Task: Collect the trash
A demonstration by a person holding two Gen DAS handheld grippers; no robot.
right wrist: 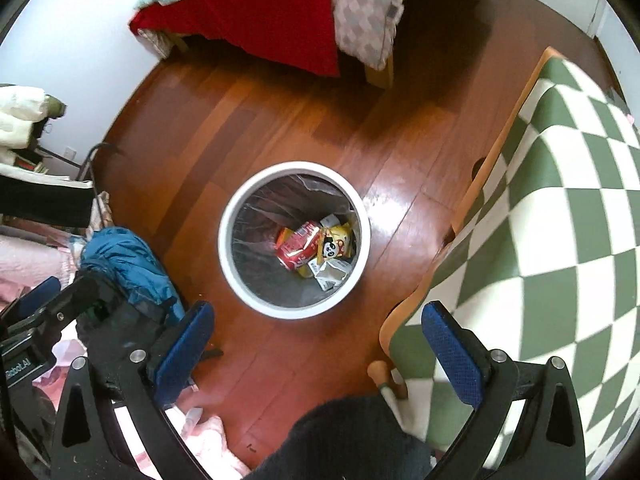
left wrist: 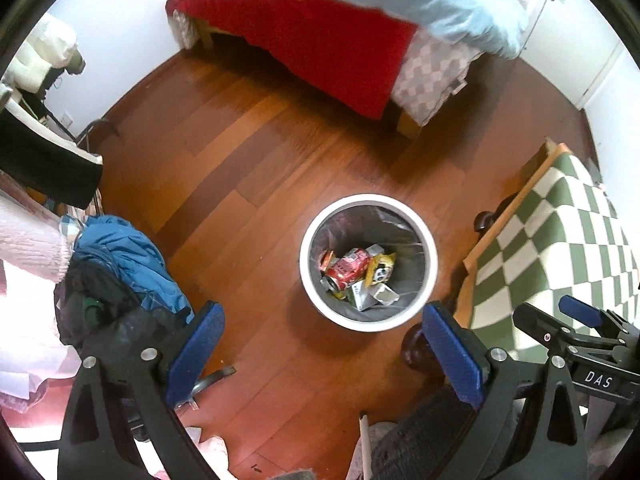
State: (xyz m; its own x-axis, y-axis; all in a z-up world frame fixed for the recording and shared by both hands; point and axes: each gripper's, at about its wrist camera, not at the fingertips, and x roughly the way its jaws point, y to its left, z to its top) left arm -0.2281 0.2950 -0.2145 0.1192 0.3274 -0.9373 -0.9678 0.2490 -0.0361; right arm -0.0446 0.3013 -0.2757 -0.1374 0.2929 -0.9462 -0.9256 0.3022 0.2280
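A white round trash bin (left wrist: 308, 264) with a dark liner stands on the wooden floor. It holds a red soda can (left wrist: 347, 270), a yellow snack wrapper (left wrist: 380, 268) and crumpled paper. The bin also shows in the right wrist view (right wrist: 228, 256), with the can (right wrist: 298, 249) and wrapper (right wrist: 334, 242) inside. My left gripper (left wrist: 320, 354) is open and empty, held above the floor just in front of the bin. My right gripper (right wrist: 316, 350) is open and empty, also above the floor near the bin.
A table with a green-and-white checked cloth (right wrist: 560, 220) stands to the right. A bed with a red sheet (left wrist: 320, 44) is at the back. A pile of clothes with a blue jacket (left wrist: 128, 256) lies to the left.
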